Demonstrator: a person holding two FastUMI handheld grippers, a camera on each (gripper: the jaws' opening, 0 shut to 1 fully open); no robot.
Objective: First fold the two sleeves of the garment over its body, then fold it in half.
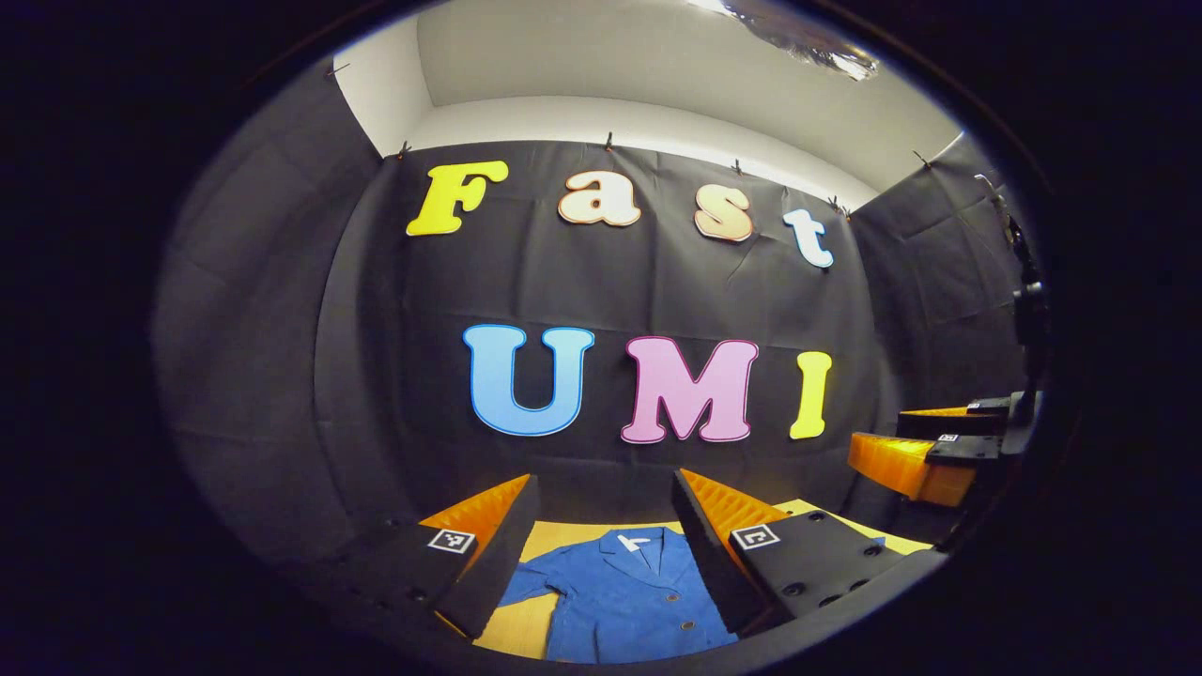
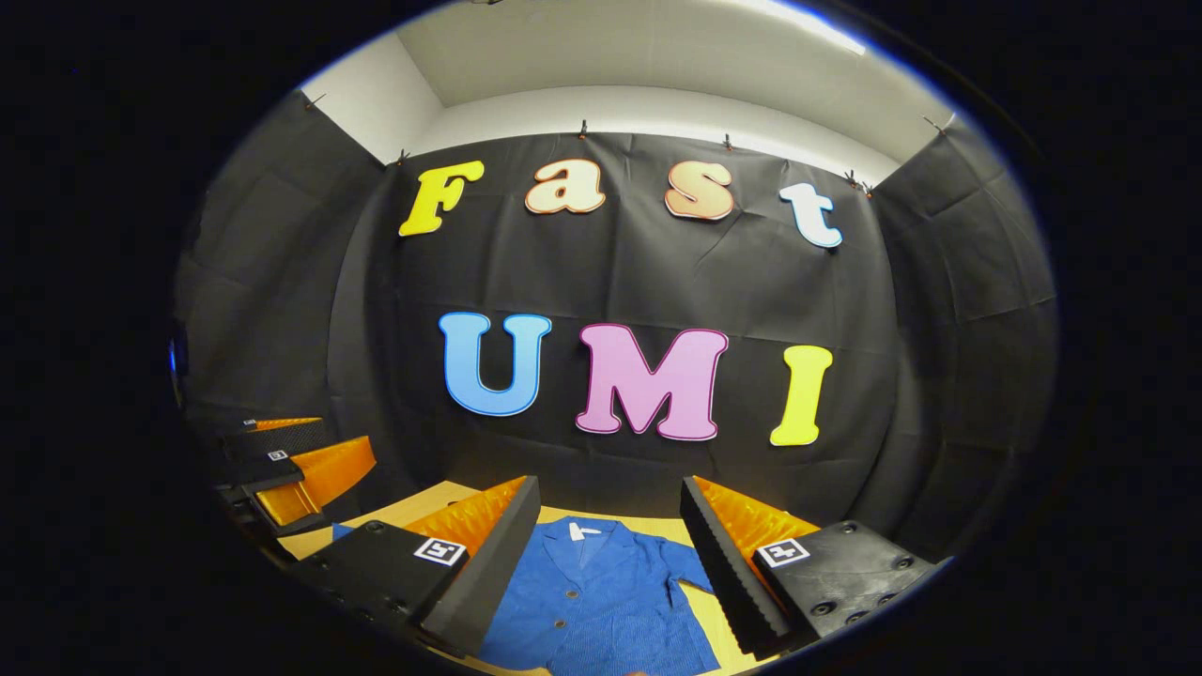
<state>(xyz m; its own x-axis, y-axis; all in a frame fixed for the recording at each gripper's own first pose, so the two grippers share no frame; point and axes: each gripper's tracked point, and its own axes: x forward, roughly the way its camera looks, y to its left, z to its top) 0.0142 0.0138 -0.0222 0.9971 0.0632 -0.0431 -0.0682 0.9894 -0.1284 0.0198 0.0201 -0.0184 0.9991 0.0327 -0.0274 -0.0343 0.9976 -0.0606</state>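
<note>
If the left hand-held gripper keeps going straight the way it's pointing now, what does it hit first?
Probably the black cloth wall. The left hand-held gripper is open and aims above the blue garment on the table; nothing else sits in line, though depth is unclear.

The blue jacket is cut off below by the left gripper view's edge; its sleeves run behind the left gripper's fingers. In the right gripper view, the hem is likewise cut off.

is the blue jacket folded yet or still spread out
Spread out: the blue jacket lies flat on the table, front up, one sleeve sticking outward, unfolded.
</note>
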